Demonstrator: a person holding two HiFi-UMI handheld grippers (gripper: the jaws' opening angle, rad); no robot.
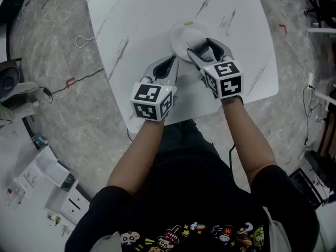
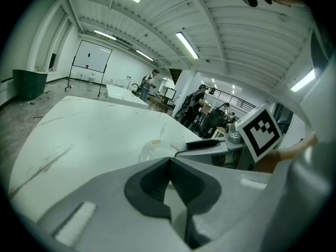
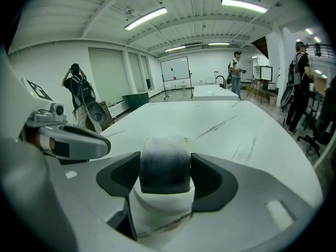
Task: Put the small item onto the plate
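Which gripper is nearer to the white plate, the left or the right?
Right. The right gripper is over the plate, its jaws shut on the small dark item. The left gripper is beside the plate's left edge, jaws together and empty.

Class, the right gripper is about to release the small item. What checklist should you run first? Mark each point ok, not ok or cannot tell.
1. Right gripper shut on the small item: ok.
2. Small item above the plate, within its rim: ok.
3. Small item resting on the plate's surface: cannot tell.
4. Left gripper shut, empty, clear of the small item: ok.
5. Plate flat on the table, away from its edges: ok.
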